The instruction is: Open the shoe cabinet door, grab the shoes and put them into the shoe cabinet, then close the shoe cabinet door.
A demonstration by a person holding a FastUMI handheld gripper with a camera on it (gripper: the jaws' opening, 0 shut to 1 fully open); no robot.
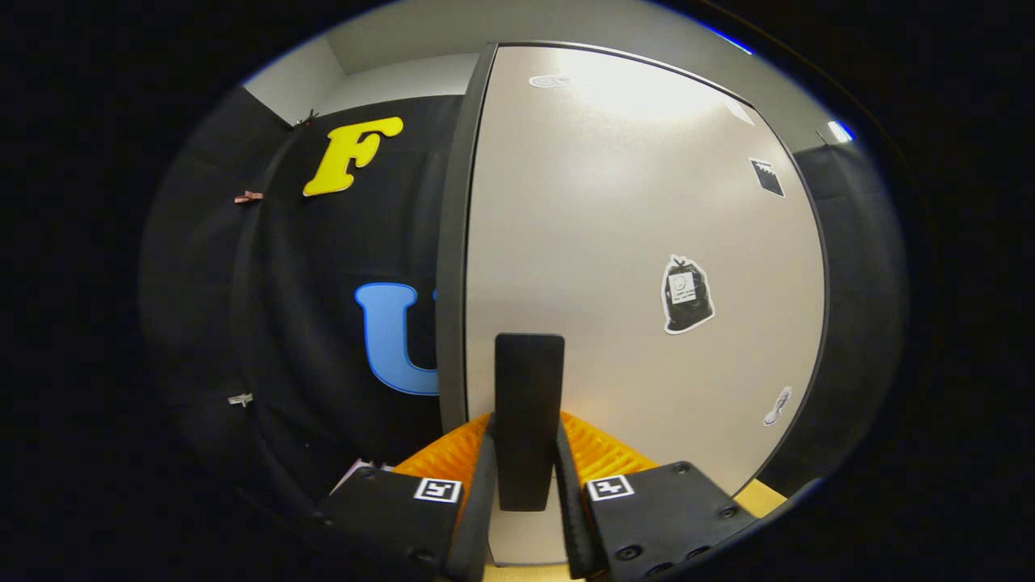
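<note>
- Booth setting: black cloth wall behind, pale cabinet door (pixel 639 242) close in front of the camera.
- Gripper (pixel 527 485) nearest, fingers clamped on the dark upright handle (pixel 529 404), one each side.
- Handle's long axis is vertical, dead ahead between the fingers, near the door's left edge.
- Door face runs off to the right with stickers (pixel 687 295); dark cabinet edge (pixel 457 242) just left.
- Looks like the door-swing step; shoes not located.

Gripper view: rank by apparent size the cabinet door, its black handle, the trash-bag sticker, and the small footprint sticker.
1. Cabinet door, by far the largest.
2. Black handle, held between the fingers of the hand-held gripper; nearness to the camera inflates it.
3. Trash-bag sticker.
4. Footprint sticker, smallest.
</note>
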